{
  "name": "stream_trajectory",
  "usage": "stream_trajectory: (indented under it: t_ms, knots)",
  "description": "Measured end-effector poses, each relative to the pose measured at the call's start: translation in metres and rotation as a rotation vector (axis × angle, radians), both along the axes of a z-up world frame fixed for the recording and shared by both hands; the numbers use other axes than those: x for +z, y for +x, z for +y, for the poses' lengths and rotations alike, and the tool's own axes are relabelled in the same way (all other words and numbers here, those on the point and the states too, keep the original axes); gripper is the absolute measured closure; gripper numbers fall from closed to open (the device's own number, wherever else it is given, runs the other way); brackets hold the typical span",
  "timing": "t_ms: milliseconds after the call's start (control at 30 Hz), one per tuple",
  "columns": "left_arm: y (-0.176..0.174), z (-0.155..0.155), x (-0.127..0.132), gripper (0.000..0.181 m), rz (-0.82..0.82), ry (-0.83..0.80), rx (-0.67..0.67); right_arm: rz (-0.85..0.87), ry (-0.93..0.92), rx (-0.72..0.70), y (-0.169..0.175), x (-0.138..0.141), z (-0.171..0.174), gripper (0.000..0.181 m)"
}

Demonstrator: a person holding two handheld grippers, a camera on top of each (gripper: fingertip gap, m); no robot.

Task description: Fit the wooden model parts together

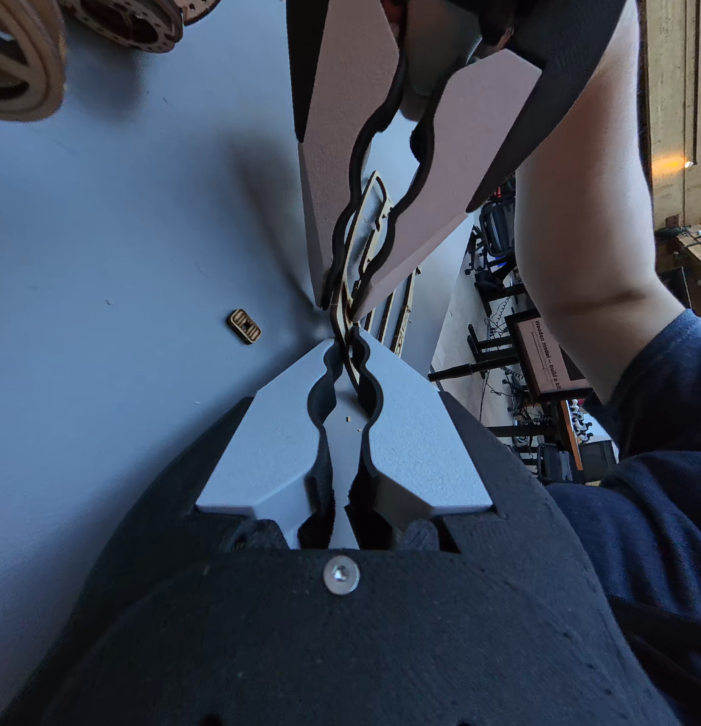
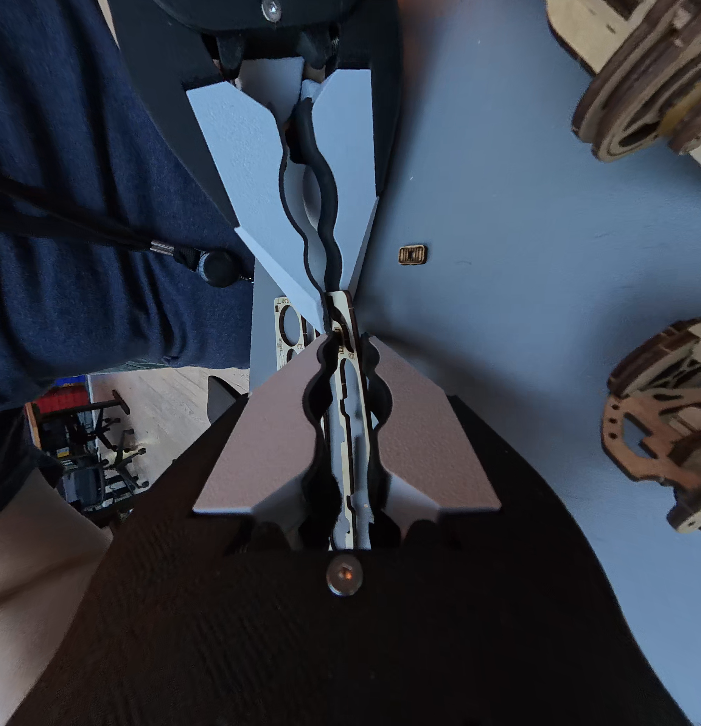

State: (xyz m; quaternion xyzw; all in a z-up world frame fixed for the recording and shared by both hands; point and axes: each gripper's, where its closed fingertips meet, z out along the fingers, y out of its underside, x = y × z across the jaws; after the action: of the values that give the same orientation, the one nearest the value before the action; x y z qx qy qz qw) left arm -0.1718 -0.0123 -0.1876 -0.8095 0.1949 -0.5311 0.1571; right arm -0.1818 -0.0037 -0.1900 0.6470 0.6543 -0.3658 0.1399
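Note:
A long slotted wooden strip is held edge-up between both grippers above the blue table. My right gripper, with pinkish fingers, is shut on the strip along most of its length. My left gripper, with pale grey fingers, meets it tip to tip and is shut on the strip's far end. In the left wrist view the strip shows between the right gripper's fingers. In the right wrist view the left gripper comes down from the top. A small rectangular wooden piece lies on the table beside the tips; it also shows in the right wrist view.
A flat wooden part sheet with cut-outs lies under the grippers near the table's edge. Assembled round wooden model parts stand at the table's far side. A person's bare arm and navy sleeve are close by. Left and right tips are no more than a few centimetres apart.

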Motion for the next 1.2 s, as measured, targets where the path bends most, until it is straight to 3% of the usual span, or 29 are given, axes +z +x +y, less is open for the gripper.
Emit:
stream_trajectory:
  t_ms: [367,500,700,1200]
  knots:
    - [0.0,0.001,-0.001,0.178,0.013,0.005,0.006,-0.043,0.011,-0.033,0.0,-0.002,0.001,0.171]
    - [0.001,0.001,0.005,0.178,-0.046,0.003,-0.005,0.069,0.033,-0.073,-0.002,0.008,0.002,0.172]
    - [0.002,-0.001,0.005,0.178,-0.04,0.011,-0.018,0.113,-0.082,-0.162,-0.004,0.009,0.001,0.173]
    - [0.0,-0.001,0.004,0.179,-0.046,-0.016,-0.007,0.133,-0.024,-0.068,-0.003,0.006,0.001,0.172]
